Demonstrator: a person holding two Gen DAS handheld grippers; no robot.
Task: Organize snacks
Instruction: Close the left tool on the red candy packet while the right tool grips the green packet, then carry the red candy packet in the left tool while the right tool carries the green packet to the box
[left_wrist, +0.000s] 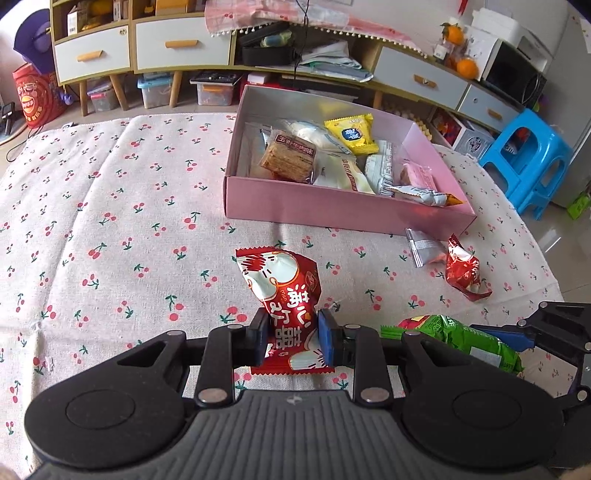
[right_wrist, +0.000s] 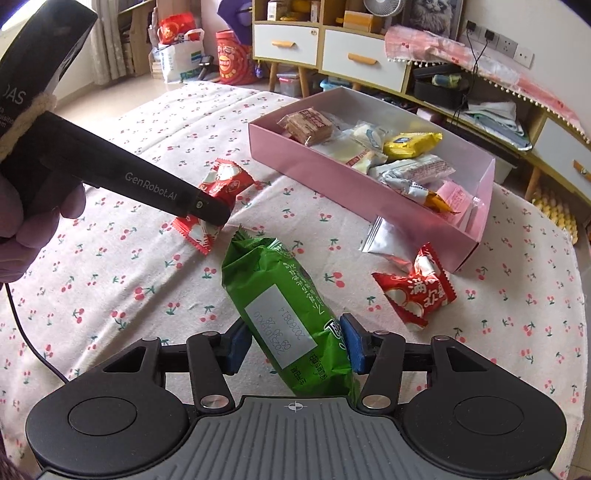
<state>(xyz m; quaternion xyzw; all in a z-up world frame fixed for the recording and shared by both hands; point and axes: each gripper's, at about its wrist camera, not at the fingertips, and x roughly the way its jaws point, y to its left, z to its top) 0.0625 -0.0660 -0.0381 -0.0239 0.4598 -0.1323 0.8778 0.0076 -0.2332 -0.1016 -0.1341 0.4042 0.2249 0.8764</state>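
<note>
Claws (left_wrist: 291, 338) (right_wrist: 293, 345) grip red, green packets.

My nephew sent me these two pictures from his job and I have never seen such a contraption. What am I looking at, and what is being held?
No robot here: a person holds a two-finger claw in each hand, each with a camera looking along its fingers. One picture is the left claw's view; it pinches a red snack packet. The other is the right claw's view; it straddles a green snack packet. On the cherry-print tablecloth stand a pink cardboard box of wrapped snacks, another red packet and a silver wrapper.
</note>
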